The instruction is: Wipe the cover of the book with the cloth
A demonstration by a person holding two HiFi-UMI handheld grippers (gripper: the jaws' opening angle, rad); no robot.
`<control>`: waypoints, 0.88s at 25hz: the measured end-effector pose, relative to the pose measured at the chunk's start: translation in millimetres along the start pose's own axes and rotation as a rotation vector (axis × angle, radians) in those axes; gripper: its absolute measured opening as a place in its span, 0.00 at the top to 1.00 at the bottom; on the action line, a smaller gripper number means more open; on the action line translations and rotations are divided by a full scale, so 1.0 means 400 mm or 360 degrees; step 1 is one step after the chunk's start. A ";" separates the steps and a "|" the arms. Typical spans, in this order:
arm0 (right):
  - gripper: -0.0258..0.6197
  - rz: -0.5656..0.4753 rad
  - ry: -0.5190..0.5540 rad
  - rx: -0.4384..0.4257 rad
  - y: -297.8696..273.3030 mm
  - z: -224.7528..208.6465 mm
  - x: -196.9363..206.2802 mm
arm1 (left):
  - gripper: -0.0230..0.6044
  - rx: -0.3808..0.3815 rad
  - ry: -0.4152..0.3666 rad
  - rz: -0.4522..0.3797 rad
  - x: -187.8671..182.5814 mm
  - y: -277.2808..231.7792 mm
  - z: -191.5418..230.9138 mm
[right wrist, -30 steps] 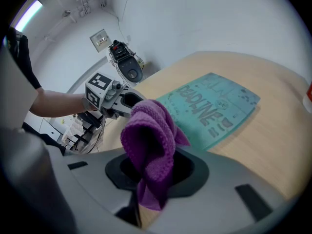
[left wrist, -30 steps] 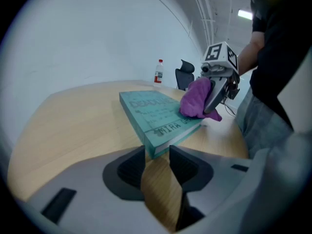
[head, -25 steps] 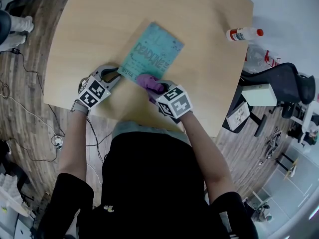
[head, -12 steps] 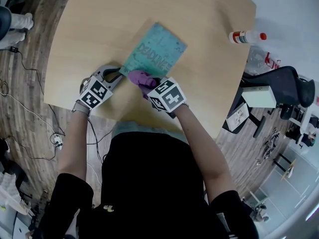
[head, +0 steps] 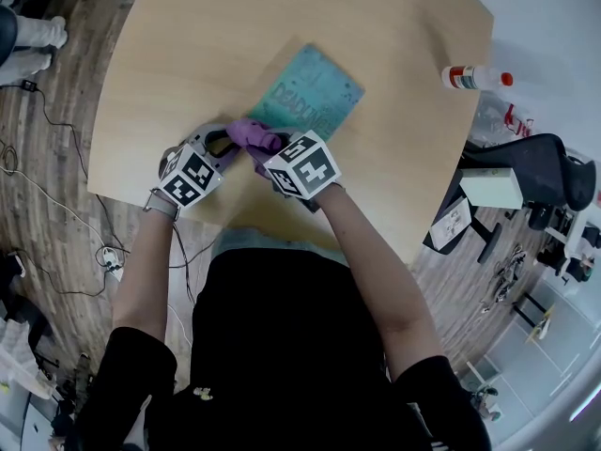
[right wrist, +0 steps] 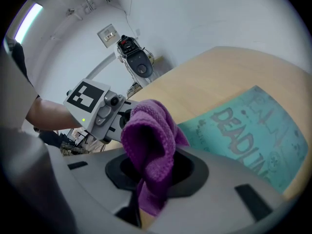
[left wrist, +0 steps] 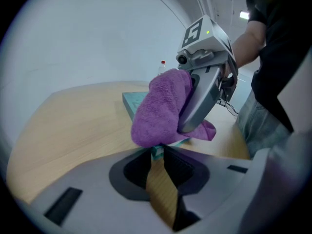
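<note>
Currently: right gripper (right wrist: 148,172) clamps cloth (right wrist: 148,130) on book (right wrist: 248,130); left gripper (left wrist: 157,152), jaws just closing, grips book corner alongside.

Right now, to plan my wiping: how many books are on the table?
1: a teal book lying flat on the table, its near corner under the purple cloth. No others show; the person hides part of the near edge.
</note>
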State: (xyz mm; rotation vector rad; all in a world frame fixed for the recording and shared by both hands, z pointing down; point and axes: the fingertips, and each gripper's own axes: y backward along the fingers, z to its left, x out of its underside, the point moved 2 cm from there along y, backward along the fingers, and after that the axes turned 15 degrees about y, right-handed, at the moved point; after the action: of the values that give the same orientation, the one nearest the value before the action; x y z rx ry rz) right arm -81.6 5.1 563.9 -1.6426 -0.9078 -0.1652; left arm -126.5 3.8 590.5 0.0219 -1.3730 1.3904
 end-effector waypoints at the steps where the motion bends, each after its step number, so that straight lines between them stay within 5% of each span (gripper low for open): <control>1: 0.79 -0.0011 -0.0007 -0.0001 -0.005 -0.001 -0.009 | 0.82 0.0001 0.0001 0.0000 0.000 0.000 0.000; 10: 0.79 -0.0105 -0.0130 0.0024 -0.050 -0.009 -0.075 | 0.82 0.0034 0.0020 -0.0016 -0.002 0.003 0.002; 14: 0.79 -0.0208 -0.0332 0.0052 -0.055 -0.025 -0.096 | 0.82 0.0034 0.0017 -0.0033 -0.001 0.008 0.001; 22: 0.79 -0.0441 -0.0715 0.0349 -0.008 -0.117 -0.094 | 0.87 0.0086 0.0017 -0.0103 -0.007 0.019 0.000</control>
State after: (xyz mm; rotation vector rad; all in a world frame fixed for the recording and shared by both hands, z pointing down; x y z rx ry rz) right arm -92.7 -53.7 559.5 -1.3649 -1.4434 0.1184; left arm -130.7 4.5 583.4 0.0939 -1.3143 1.3712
